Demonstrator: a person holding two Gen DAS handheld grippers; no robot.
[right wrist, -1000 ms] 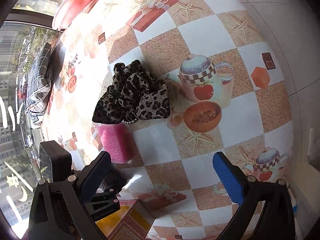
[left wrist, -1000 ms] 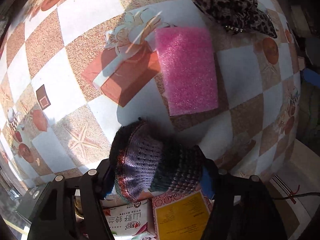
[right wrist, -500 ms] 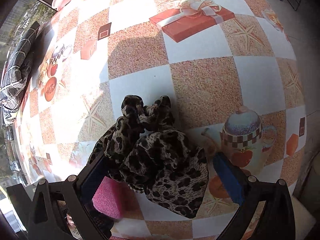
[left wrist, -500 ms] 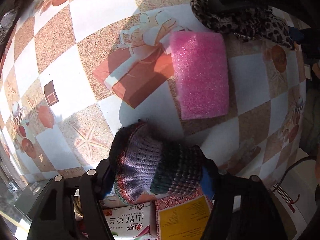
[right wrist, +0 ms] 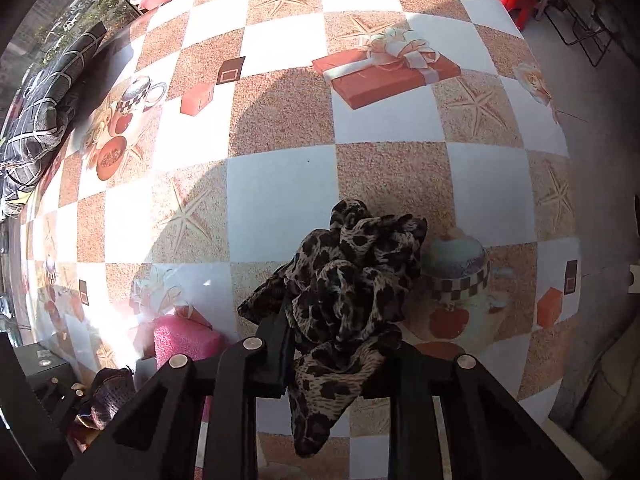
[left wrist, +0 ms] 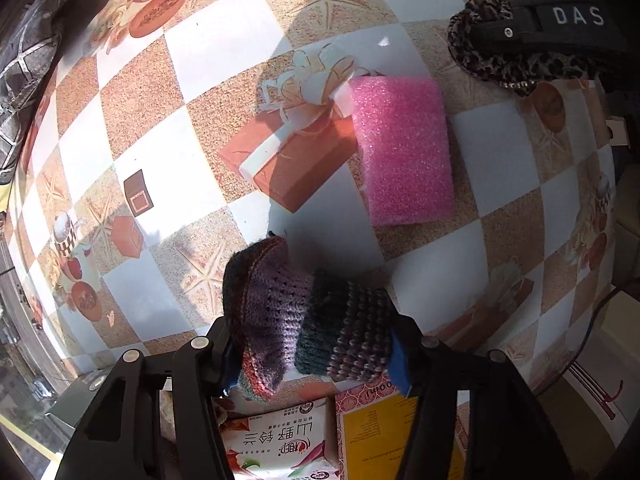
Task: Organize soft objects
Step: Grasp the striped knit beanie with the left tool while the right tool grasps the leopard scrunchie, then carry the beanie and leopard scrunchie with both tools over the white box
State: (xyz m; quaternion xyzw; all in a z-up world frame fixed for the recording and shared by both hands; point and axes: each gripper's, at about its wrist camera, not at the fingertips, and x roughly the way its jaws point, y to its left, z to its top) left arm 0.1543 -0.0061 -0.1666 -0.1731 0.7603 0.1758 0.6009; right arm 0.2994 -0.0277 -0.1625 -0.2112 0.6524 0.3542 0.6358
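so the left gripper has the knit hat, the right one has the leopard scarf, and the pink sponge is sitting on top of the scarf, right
Not quite. The pink sponge lies flat on the table, beside the leopard scarf, not on it; the left wrist view shows this. The rest holds: the left gripper is closing on the knit hat, the right gripper on the scarf.

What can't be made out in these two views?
- Left wrist: the printed packets are cut off by the bottom edge and covered by the knitted hat.
- Right wrist: the right tongs' pads are buried in the leopard scarf; the pink sponge is partly hidden.
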